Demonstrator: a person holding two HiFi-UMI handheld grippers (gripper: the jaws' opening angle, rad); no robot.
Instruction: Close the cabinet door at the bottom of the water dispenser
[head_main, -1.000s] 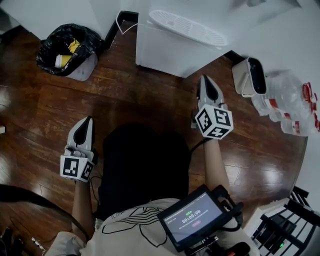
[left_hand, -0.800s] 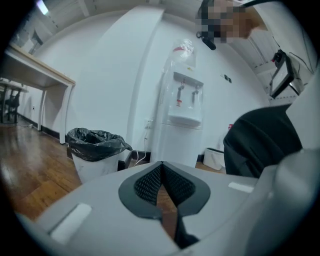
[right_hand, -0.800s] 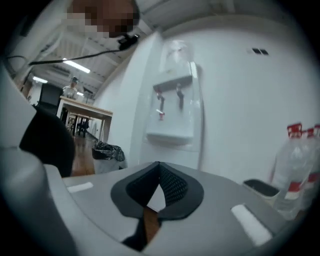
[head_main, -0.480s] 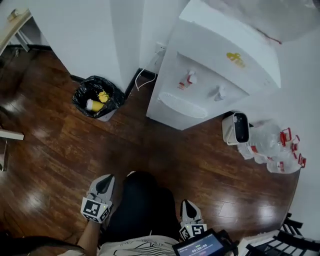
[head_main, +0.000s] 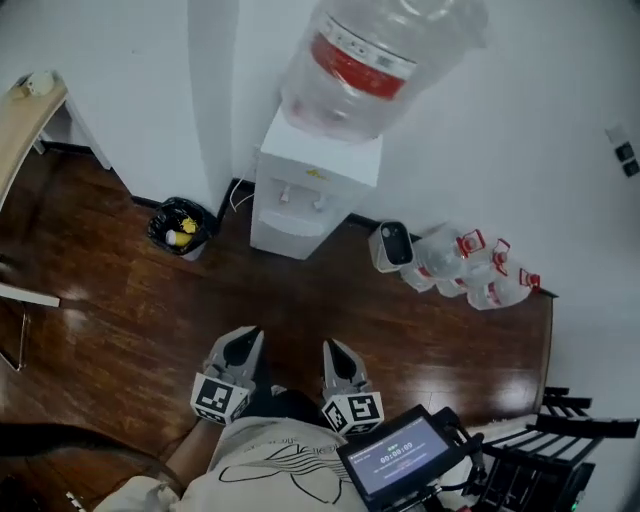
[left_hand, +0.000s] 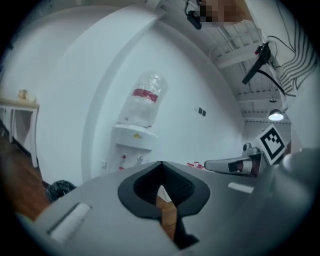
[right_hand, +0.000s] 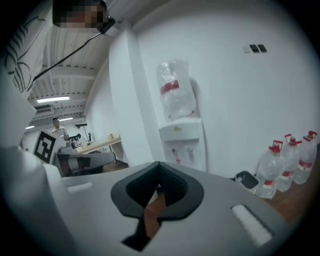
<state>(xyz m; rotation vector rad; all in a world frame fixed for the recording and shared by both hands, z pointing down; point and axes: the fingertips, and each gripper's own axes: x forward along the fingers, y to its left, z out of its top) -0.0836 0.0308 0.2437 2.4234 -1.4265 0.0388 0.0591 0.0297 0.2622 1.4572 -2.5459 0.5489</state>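
The white water dispenser (head_main: 300, 205) stands against the far wall with a clear bottle (head_main: 365, 60) upside down on top. Its lower front (head_main: 283, 238) looks flat and white, with no door standing out. Both grippers are held low near my body, well short of it. My left gripper (head_main: 243, 345) and right gripper (head_main: 338, 355) are shut with nothing in them. The dispenser (left_hand: 131, 150) is far beyond my shut left gripper (left_hand: 161, 165) in the left gripper view. It is just as distant (right_hand: 184, 142) past my right gripper (right_hand: 159, 165) in the right gripper view.
A bin with a black bag (head_main: 180, 225) sits left of the dispenser. A small white appliance (head_main: 392, 245) and several spare water bottles (head_main: 470, 270) stand to its right. A table (head_main: 25, 120) is at far left, a black rack (head_main: 560, 450) at lower right.
The head view has pulled far back from the dispenser, which now looks small and distant. Both grippers have dropped low and drawn together close to my body.
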